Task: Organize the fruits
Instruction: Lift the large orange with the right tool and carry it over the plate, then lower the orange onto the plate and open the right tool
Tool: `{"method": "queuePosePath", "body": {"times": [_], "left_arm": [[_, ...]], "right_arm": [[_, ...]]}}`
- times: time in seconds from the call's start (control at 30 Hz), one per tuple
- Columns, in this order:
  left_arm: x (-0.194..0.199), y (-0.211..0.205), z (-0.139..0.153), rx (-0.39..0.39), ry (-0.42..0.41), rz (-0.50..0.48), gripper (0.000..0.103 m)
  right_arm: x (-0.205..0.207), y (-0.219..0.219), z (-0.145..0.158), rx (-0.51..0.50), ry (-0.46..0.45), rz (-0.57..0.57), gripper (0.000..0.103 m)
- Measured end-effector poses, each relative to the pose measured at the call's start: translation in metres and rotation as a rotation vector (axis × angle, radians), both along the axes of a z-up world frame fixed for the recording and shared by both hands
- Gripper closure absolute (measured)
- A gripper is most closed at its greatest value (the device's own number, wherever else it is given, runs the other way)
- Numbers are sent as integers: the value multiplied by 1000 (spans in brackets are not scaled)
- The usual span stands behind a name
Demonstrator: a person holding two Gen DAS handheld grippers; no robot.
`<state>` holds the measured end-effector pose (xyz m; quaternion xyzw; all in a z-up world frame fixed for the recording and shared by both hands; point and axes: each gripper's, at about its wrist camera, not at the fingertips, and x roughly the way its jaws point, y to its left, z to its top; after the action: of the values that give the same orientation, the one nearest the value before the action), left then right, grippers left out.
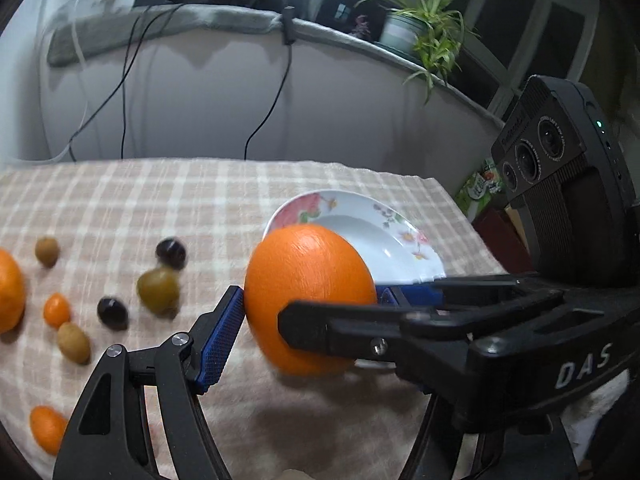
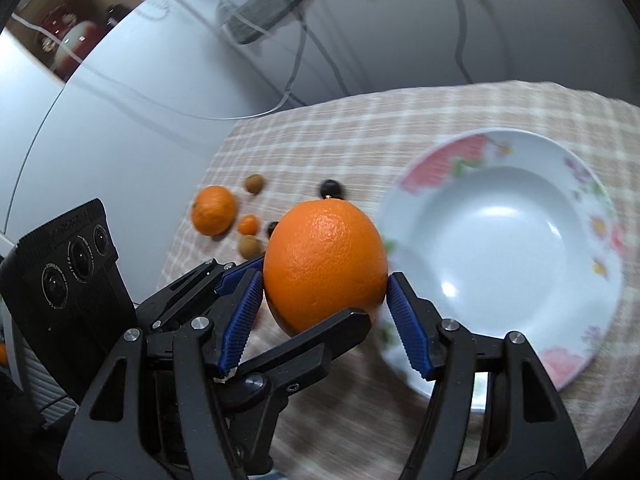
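Gripping one orange, both jaws pairs clamp it beside one plate.

An orange, large, pebbled, glossy, hangs above the checked cloth beside the plate; the plate is white, flower-rimmed, empty; small fruits, orange, green, dark, lie scattered left of it.
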<state>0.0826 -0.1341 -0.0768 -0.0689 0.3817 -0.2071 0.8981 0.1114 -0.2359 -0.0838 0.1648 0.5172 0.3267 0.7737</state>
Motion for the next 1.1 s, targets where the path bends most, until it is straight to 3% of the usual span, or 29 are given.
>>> {"method": "queuePosePath", "body": {"times": [0.1,0.73,1.1], "left_arm": [[1,-12,2,24,-17,-24,34],[16,-45,-10,41,30,-92,33],[7,-28,-1,35,9,-70,30]], "right_arm": [[0,-17,-3,47,29,-16,36],[-2,-53,-19,6,30,-95,36],[-7,-57,4,-90,-93,-154,24]]}}
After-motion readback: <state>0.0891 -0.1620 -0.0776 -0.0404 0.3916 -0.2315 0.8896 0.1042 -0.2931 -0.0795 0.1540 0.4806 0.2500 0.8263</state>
